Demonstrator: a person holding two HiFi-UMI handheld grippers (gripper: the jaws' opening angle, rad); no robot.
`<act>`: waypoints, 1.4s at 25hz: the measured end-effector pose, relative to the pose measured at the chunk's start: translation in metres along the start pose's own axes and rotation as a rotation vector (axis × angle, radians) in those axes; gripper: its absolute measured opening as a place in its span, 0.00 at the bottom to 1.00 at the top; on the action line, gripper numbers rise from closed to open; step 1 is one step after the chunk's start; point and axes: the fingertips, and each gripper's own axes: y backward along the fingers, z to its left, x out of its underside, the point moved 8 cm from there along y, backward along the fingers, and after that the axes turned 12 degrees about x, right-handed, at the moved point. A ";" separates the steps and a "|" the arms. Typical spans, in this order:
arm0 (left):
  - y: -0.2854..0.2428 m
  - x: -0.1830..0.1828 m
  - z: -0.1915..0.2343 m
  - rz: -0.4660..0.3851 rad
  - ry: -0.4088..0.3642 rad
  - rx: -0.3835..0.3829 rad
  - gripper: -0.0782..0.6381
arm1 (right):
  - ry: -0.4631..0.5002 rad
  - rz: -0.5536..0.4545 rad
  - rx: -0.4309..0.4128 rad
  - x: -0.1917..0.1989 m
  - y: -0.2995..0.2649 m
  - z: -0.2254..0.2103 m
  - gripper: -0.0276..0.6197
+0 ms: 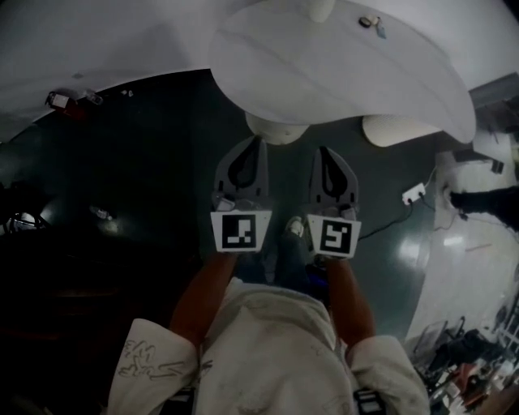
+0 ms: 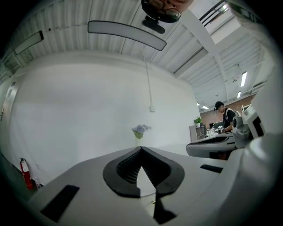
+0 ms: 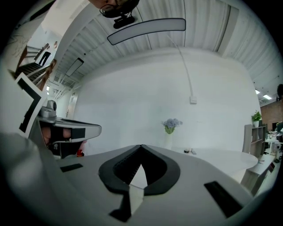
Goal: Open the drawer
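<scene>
No drawer shows in any view. In the head view my left gripper and right gripper are held side by side at waist height over a dark floor, pointing toward a white table. Both have their jaws together at the tips and nothing between them. The left gripper view shows its gripper shut, aimed level at a white wall. In the right gripper view that gripper is also shut, with the left gripper's body visible at its left.
A vase of flowers and small items sit on the white table, whose round pedestal is just ahead of the grippers. A fire extinguisher is on the left, a power strip on the floor to the right. A person stands far right.
</scene>
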 end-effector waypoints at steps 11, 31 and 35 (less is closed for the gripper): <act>-0.035 0.095 -0.009 0.077 0.043 -0.005 0.11 | 0.007 0.135 -0.061 0.120 -0.039 0.011 0.05; -0.079 0.303 -0.003 0.114 0.018 -0.032 0.11 | -0.019 0.171 -0.015 0.325 -0.111 0.019 0.05; -0.086 0.332 -0.003 0.113 -0.004 -0.019 0.11 | -0.012 0.152 -0.003 0.348 -0.115 0.025 0.05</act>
